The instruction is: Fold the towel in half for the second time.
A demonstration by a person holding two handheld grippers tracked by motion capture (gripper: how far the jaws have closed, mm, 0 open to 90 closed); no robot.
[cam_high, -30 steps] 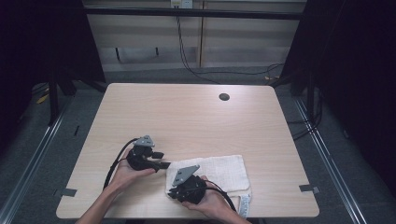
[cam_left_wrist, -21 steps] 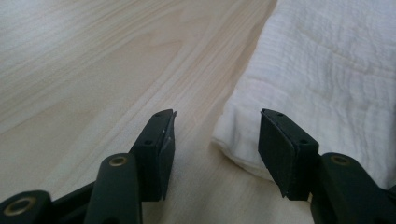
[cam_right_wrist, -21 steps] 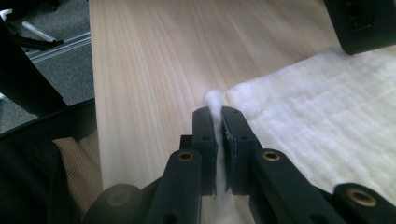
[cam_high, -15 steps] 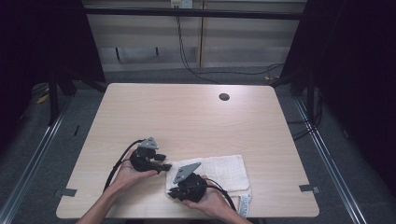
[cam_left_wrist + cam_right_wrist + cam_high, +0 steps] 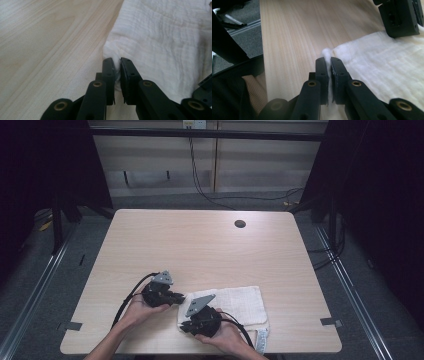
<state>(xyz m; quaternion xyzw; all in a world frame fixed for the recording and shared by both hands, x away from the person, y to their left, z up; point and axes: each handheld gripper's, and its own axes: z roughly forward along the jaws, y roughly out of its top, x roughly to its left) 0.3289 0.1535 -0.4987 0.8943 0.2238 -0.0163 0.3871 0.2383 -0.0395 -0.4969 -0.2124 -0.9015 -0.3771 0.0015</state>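
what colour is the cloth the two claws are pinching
White, a crinkled woven fabric cloth with no pattern; the left gripper view shows it best.

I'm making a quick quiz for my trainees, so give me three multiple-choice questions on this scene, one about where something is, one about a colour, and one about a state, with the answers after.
1. Where on the table does the cloth lie?
A. by the far edge
B. at the near edge, toward the right
C. in the far left corner

2. What colour is the cloth?
A. white
B. blue
C. red

3. What is the left gripper doing?
A. hanging open above the table
C. resting open on bare wood
B. pinching an edge of the cloth

Answers: 1 B, the high view shows the cloth near the person's hands, right of centre. 2 A, it looks white in all three views. 3 B, the left gripper view shows cloth bunched between its nearly closed jaws; the right gripper pinches another edge the same way.
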